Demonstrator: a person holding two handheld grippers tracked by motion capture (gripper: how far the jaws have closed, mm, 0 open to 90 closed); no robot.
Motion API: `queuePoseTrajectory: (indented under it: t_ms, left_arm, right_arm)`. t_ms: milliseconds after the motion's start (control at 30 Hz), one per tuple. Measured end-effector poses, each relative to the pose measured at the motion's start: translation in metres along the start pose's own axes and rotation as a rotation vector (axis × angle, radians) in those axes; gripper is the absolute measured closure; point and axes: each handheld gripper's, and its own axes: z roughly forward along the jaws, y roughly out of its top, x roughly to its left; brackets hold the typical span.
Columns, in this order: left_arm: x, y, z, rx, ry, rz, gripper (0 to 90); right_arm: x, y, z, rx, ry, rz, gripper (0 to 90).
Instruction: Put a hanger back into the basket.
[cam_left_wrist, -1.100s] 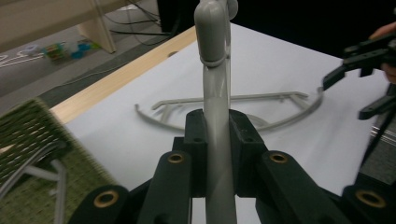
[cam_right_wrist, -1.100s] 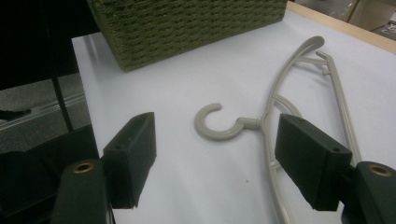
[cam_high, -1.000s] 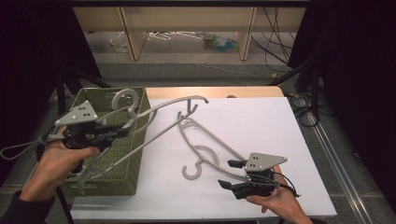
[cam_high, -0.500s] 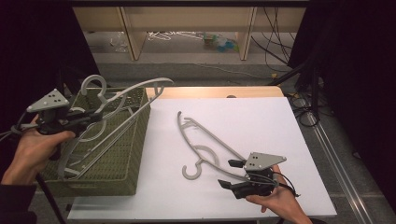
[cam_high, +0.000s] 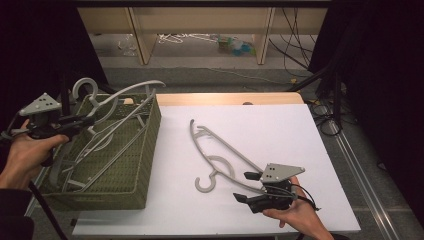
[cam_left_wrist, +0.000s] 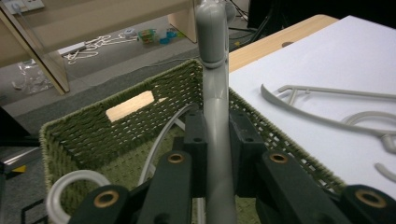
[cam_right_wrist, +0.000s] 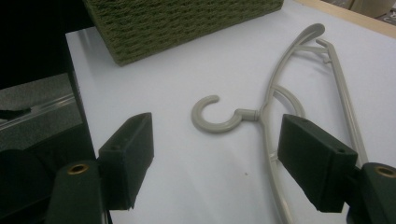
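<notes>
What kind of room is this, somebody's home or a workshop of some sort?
Probably a lab or recording studio, not a home: black curtains flank the white table, loose cables trail over the floor, and a person works plastic hangers with a handheld gripper.

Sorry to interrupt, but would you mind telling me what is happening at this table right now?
A person is working with a handheld gripper in each hand. The left gripper is shut on a grey hanger, held above a green woven basket that has other hangers in it. The right gripper is open near the table's front edge, its jaws pointing at another grey hanger lying flat on the white surface, not touching it.
</notes>
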Motion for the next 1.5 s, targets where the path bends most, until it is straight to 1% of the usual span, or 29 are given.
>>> queuePoseTrajectory:
  t_ms: [33,133,333,433,533,600,633,700,767,800,867,933,967,1000,1033,1067,1100,1133,1167,1200,1233,1267,1300,1333,1367,1400,1433,1467,1500]
  left_arm:
    - [0.002,-0.001,0.000,-0.001,0.000,0.006,79.1]
    - [0.007,-0.007,0.000,0.004,0.015,-0.006,79.1]
    - [0.019,-0.021,0.003,0.037,0.046,-0.014,79.0]
    - [0.023,-0.027,0.006,0.055,0.054,0.002,79.0]
    - [0.026,-0.032,0.009,0.070,0.061,0.002,79.0]
    - [0.028,-0.035,0.011,0.076,0.055,-0.001,79.0]
    - [0.029,-0.036,0.012,0.083,0.056,0.011,79.0]
    - [0.030,-0.039,0.013,0.093,0.059,-0.003,79.0]
    - [0.032,-0.041,0.015,0.106,0.064,0.003,79.1]
    - [0.032,-0.043,0.017,0.098,0.055,-0.009,79.0]
    - [0.031,-0.044,0.019,0.117,0.043,-0.007,79.0]
    - [0.030,-0.047,0.023,0.152,0.034,0.017,79.0]
    - [0.029,-0.048,0.026,0.146,0.033,0.000,78.9]
    - [0.031,-0.050,0.027,0.169,0.029,0.008,78.9]
    - [0.034,-0.050,0.027,0.197,0.022,0.031,79.0]
    - [0.031,-0.054,0.032,0.167,0.025,-0.020,78.9]
    - [0.034,-0.055,0.032,0.201,0.017,0.007,78.9]
    - [0.032,-0.058,0.036,0.180,0.021,-0.024,78.9]
    - [0.031,-0.059,0.037,0.182,0.024,-0.048,78.7]
    - [0.032,-0.060,0.040,0.172,0.017,-0.058,78.5]
    - [0.032,-0.061,0.041,0.191,0.015,-0.057,78.2]
    - [0.029,-0.062,0.045,0.187,0.019,-0.077,77.8]
    - [0.029,-0.063,0.049,0.219,0.009,-0.036,77.7]
    - [0.028,-0.065,0.054,0.232,0.006,-0.031,77.7]
    - [0.027,-0.068,0.058,0.237,0.006,-0.060,78.0]
    - [0.029,-0.069,0.061,0.251,0.000,-0.040,78.4]
    - [0.031,-0.071,0.062,0.277,0.005,-0.020,78.5]
    - [0.029,-0.073,0.063,0.274,0.020,-0.055,78.4]
    - [0.033,-0.076,0.063,0.273,0.016,-0.044,78.3]
  right_arm:
    - [0.000,0.000,0.000,0.002,0.000,-0.001,28.0]
    - [0.000,0.000,0.001,0.003,0.002,-0.004,28.0]
    - [-0.001,0.000,0.001,0.000,-0.001,0.001,28.0]
    - [-0.001,-0.001,0.001,0.003,0.001,0.006,27.0]
    - [-0.001,-0.001,0.002,0.007,0.003,0.005,26.8]
    - [-0.001,-0.001,0.002,0.006,0.003,0.003,26.8]
    - [-0.001,-0.001,0.002,0.004,0.001,0.005,26.8]
    - [-0.001,-0.001,0.001,0.005,0.001,0.009,26.7]
    - [-0.001,-0.001,0.001,0.005,0.001,0.009,26.7]
    - [-0.001,-0.001,0.002,0.005,0.001,0.010,26.6]
    - [-0.001,-0.001,0.002,0.010,0.004,0.007,26.7]
    - [-0.001,-0.001,0.002,0.006,0.002,0.006,26.7]
    - [-0.001,-0.001,0.002,0.004,-0.001,0.006,26.7]
    - [-0.001,-0.001,0.002,0.008,-0.001,0.008,26.6]
    - [-0.001,-0.001,0.002,0.011,0.003,0.009,26.7]
    - [-0.001,-0.001,0.002,0.011,0.003,0.008,26.7]
    - [-0.001,-0.001,0.002,0.012,0.004,0.009,26.7]
    - [-0.001,-0.001,0.002,0.011,0.004,0.009,26.7]
    - [-0.001,-0.001,0.002,0.011,0.004,0.009,26.7]
    - [-0.001,-0.001,0.002,0.012,0.003,0.009,26.7]
    - [-0.001,-0.002,0.002,0.013,0.003,0.008,26.7]
    - [-0.001,-0.002,0.002,0.014,0.003,0.009,26.7]
    - [-0.002,-0.002,0.003,0.016,0.002,0.007,26.7]
    - [-0.001,-0.002,0.003,0.019,0.003,0.008,26.7]
    - [-0.001,-0.002,0.003,0.019,0.001,0.009,26.7]
    - [-0.001,-0.002,0.003,0.017,0.000,0.006,26.7]
    - [0.000,-0.002,0.002,0.020,0.006,0.010,26.7]
    - [0.000,-0.002,0.002,0.018,0.005,0.011,26.7]
    - [-0.001,-0.002,0.002,0.018,0.004,0.011,26.7]
